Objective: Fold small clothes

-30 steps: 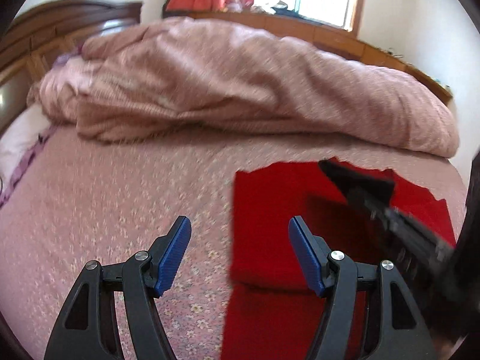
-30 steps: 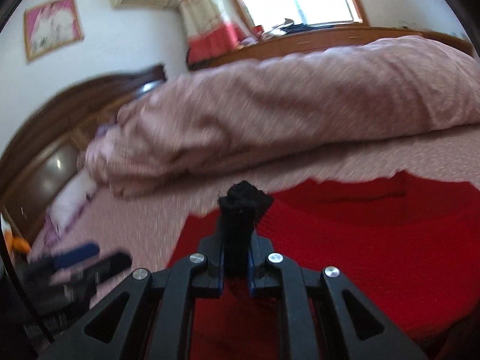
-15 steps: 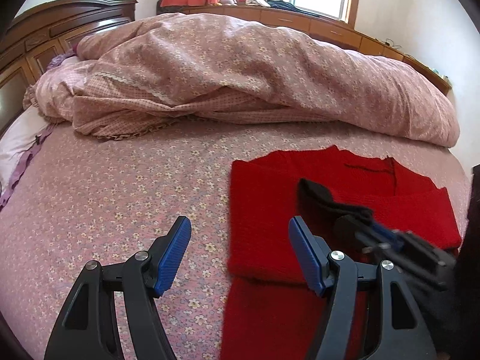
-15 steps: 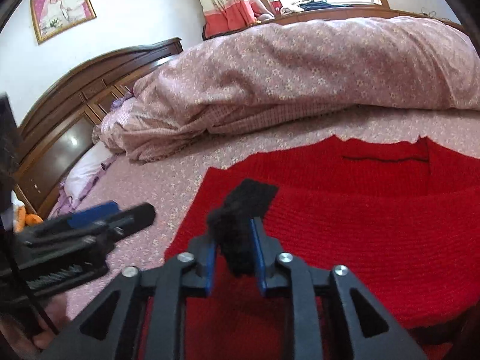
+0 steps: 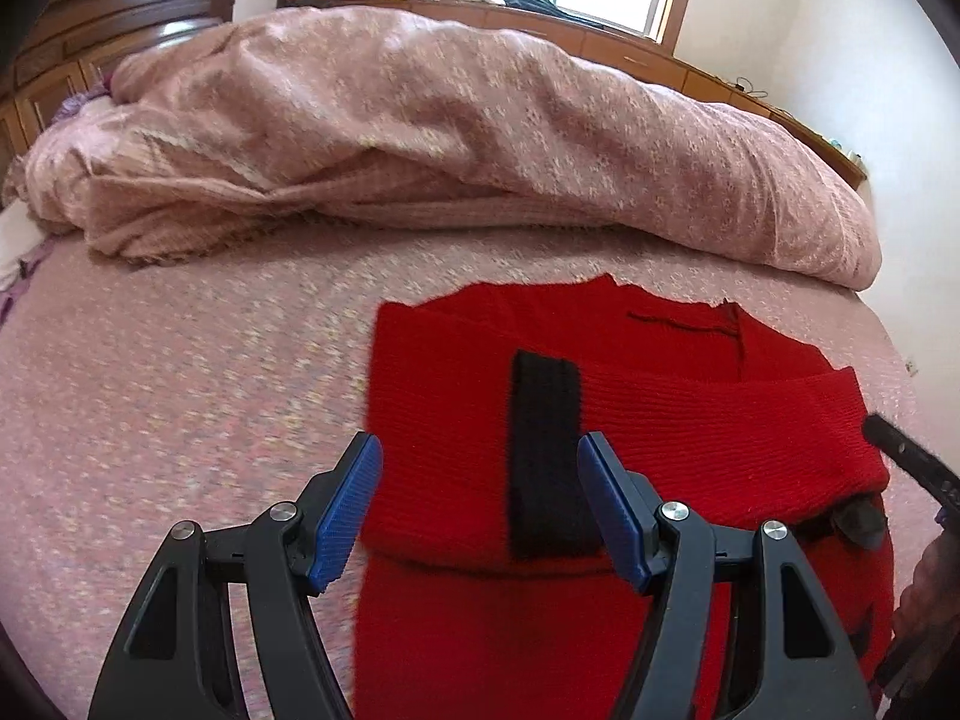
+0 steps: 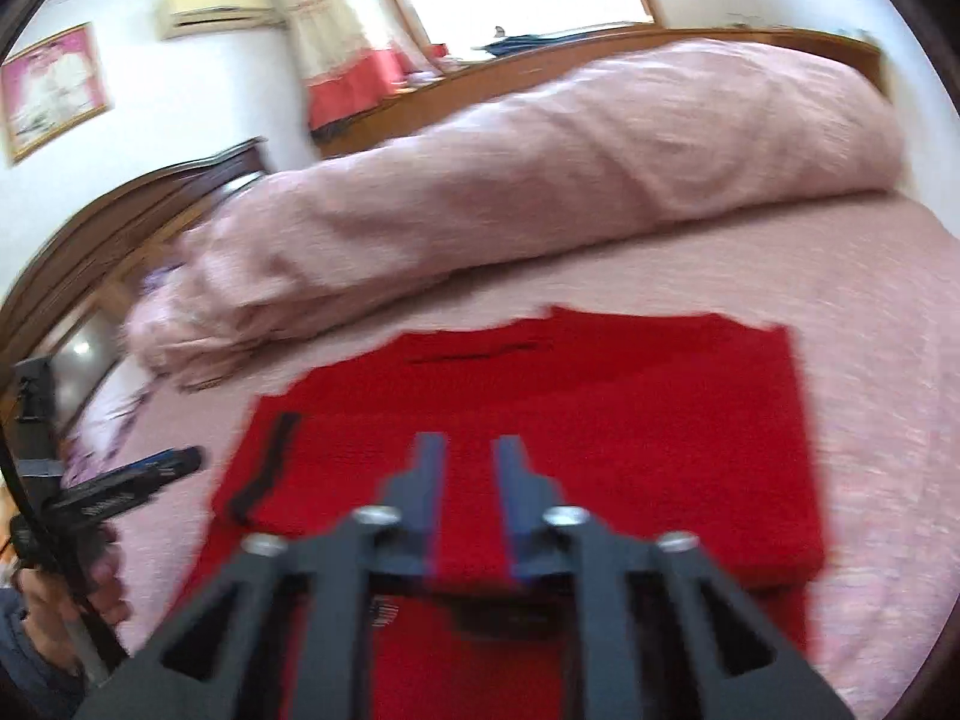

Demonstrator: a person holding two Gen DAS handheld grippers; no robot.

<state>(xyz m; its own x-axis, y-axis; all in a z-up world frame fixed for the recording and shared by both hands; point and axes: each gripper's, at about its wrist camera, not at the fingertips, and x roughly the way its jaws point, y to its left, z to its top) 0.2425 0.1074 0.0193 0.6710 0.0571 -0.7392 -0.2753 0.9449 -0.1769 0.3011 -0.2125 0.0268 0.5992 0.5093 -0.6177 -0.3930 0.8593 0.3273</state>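
Note:
A red knitted sweater (image 5: 660,420) lies on the pink bedsheet, a sleeve folded across its body. The sleeve ends in a black cuff (image 5: 543,456) that lies flat on the red knit. My left gripper (image 5: 477,504) is open and empty, its blue pads on either side of the cuff, above the sweater's near left part. In the right wrist view the sweater (image 6: 600,420) fills the middle and the cuff (image 6: 264,474) lies at its left edge. My right gripper (image 6: 468,498) is open with a narrow gap and empty, over the sweater's near edge. Its tip shows in the left wrist view (image 5: 900,450).
A bunched pink floral duvet (image 5: 450,138) runs across the far side of the bed. A dark wooden headboard (image 5: 90,36) stands at the far left. The bed's right edge (image 5: 900,348) is close to the sweater. The left gripper shows in the right wrist view (image 6: 138,474).
My right gripper let go of the black cuff, laid it on the sweater, opened and pulled back to the right. My left gripper moved right, over the cuff.

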